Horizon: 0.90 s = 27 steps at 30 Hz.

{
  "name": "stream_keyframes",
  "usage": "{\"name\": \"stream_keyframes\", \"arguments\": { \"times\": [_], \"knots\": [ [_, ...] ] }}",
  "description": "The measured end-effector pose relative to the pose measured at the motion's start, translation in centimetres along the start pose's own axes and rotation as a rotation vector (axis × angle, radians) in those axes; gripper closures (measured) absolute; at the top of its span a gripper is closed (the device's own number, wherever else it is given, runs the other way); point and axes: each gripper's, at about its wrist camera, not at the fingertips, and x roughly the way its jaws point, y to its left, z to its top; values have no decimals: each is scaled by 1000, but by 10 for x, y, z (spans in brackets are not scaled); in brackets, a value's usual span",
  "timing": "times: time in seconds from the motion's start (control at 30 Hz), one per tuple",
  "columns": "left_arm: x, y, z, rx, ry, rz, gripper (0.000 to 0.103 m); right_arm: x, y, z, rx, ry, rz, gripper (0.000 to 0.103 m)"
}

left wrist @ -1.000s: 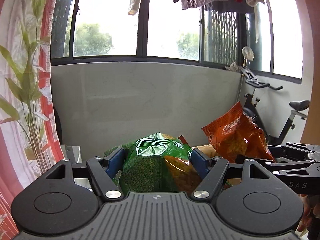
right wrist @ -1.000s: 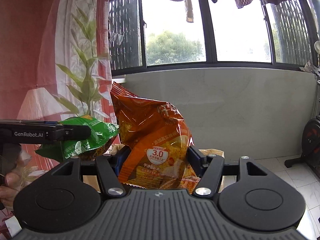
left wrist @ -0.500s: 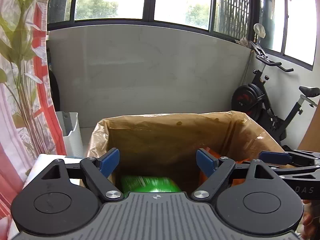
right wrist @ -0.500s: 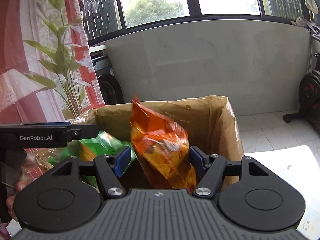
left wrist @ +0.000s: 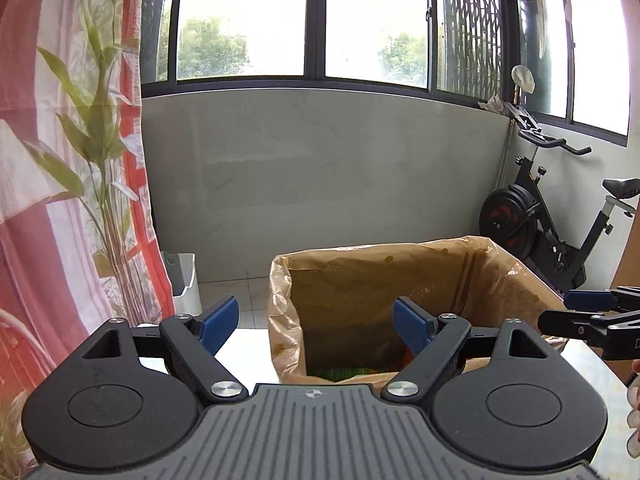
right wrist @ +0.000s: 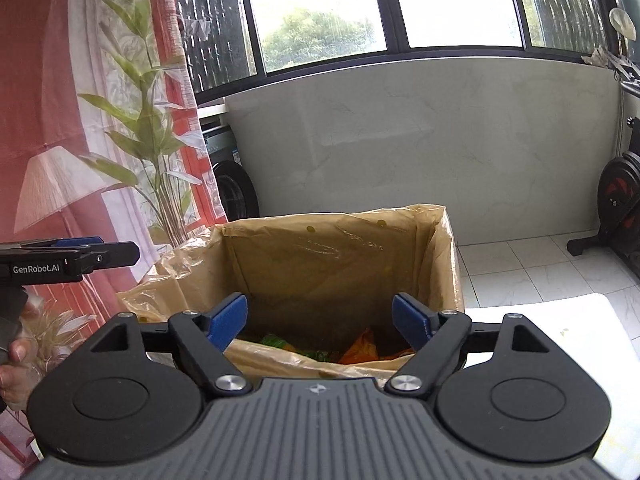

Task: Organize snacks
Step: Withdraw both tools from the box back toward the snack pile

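Note:
A cardboard box lined with a tan plastic bag (left wrist: pixel 400 276) (right wrist: pixel 340 248) stands in front of both grippers. A green snack bag (left wrist: pixel 344 372) (right wrist: pixel 276 340) and an orange snack bag (right wrist: pixel 360 346) lie at its bottom, mostly hidden by the near rim. My left gripper (left wrist: pixel 316 324) is open and empty above the box's near left edge. My right gripper (right wrist: pixel 320 322) is open and empty above the near rim. Each gripper shows from the side in the other's view, the right one (left wrist: pixel 592 312) and the left one (right wrist: pixel 80 258).
A red and white curtain with a printed plant (left wrist: pixel 80 200) hangs at the left. A white bin (left wrist: pixel 182 276) stands on the floor behind. An exercise bike (left wrist: pixel 540 216) stands at the right. The box rests on a white table (right wrist: pixel 560 320).
Both grippers opened and let go of the green and orange snack bags, which dropped into the lined box. Both grippers have since drawn up and back from the box.

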Motion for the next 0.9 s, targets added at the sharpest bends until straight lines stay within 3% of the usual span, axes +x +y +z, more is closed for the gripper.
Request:
{"name": "stream_keyframes", "arguments": {
  "times": [0.17, 0.47, 0.63, 0.9],
  "knots": [
    [-38, 18, -13, -37, -5, -58, 17, -36, 2, -12, 49, -53, 74, 12],
    [-64, 9, -74, -105, -29, -45, 17, -64, 15, -66, 17, -93, 26, 12],
    [-65, -4, -113, -161, -21, -65, 17, -63, 29, -111, -25, -72, -27, 12],
    [-39, -19, -146, -151, 94, -111, 13, -50, 26, -168, 9, 70, -63, 13]
  ]
}}
